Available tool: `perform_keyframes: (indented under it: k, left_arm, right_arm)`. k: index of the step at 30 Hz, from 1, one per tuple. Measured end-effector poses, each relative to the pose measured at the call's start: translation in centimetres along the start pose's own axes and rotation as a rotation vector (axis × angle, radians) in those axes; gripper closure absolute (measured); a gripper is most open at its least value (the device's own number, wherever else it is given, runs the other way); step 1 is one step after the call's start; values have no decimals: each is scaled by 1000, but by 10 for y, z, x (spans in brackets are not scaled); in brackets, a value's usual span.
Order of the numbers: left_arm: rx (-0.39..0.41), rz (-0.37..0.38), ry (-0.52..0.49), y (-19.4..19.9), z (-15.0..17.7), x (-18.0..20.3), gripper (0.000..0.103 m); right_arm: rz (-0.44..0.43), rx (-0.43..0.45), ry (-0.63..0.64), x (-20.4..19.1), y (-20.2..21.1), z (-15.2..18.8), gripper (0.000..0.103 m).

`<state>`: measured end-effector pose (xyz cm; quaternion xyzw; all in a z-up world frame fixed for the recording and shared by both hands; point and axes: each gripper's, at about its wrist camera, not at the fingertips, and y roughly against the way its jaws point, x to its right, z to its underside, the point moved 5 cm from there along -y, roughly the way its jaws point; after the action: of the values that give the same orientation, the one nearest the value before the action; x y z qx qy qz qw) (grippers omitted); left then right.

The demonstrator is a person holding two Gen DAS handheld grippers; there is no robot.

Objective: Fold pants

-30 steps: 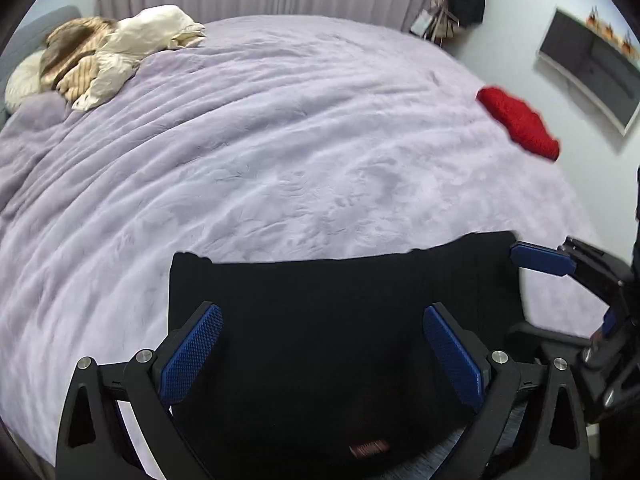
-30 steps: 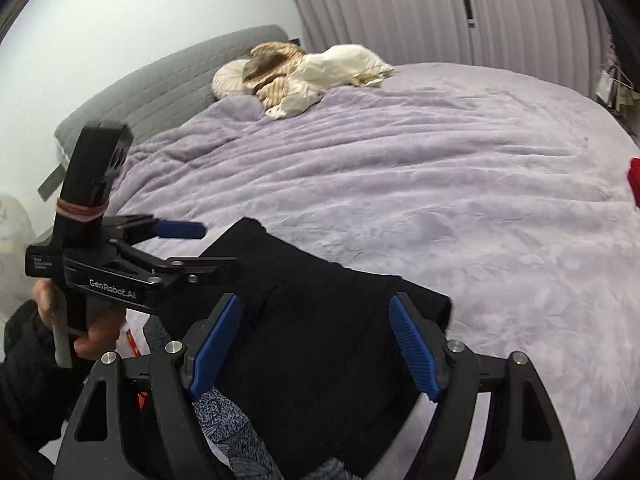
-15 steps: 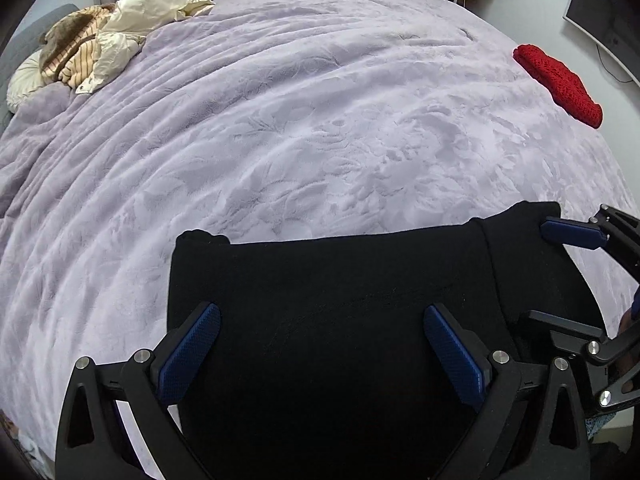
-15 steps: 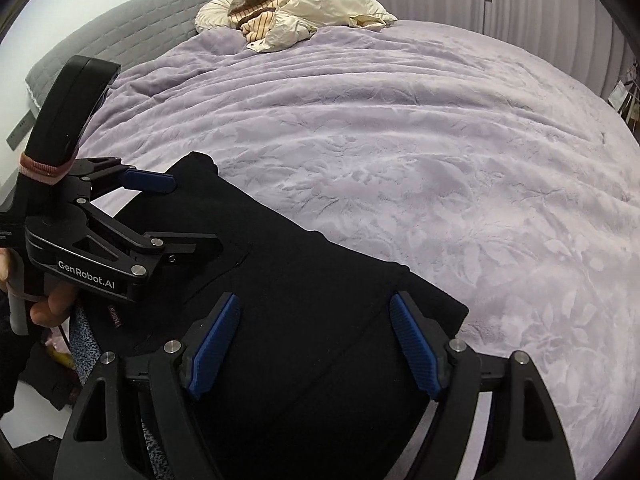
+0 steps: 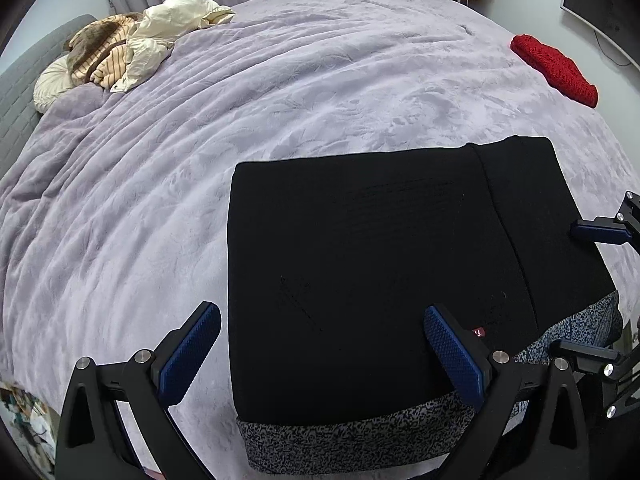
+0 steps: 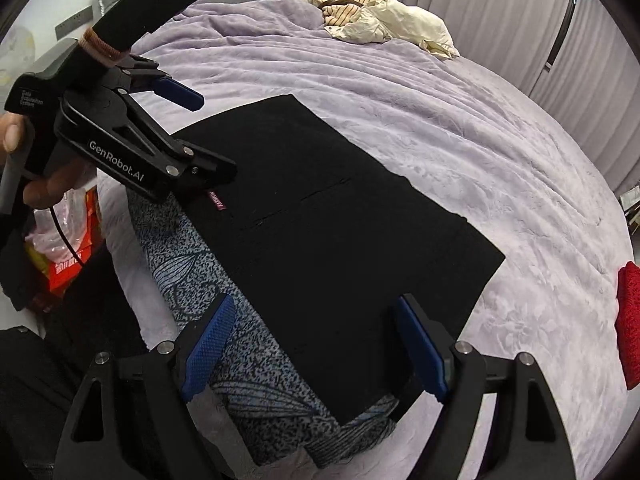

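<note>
On the lavender bedspread the black pants lie folded into a flat rectangle near your edge, atop a speckled garment, with your left gripper spread empty and your right gripper opening, gripping nothing, so little appears left.

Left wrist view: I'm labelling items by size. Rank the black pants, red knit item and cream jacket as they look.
1. black pants, though nearest the camera
2. cream jacket and red knit item: look alike

Both wrist views look steeply down, close over the bed's near edge, sharing the black pants and, at the far side, the red cloth.
</note>
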<state>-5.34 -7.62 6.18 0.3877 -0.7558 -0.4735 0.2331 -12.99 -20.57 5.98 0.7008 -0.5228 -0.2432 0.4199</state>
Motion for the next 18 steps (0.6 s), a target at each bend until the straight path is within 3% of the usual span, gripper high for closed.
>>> perform_keyframes:
  k: [3,5,11,15,18]
  left_arm:
    - [-14,38,41,-7,6,-5,1]
    - [-20,54,70,-10,8,-7,1]
    - [-11,42,70,-7,10,-5,1]
    - [15,27,72,13,15,-14,1]
    - [48,28,72,30,25,-28,1]
  right_arm:
    - [-10,15,-33,3,-5,10,16]
    - [9,20,-39,3,-9,13,9]
    - [12,23,-55,4,-12,21,3]
    - [-4,0,-5,3,3,9,3]
    - [-23,57,68,-1,22,-10,3]
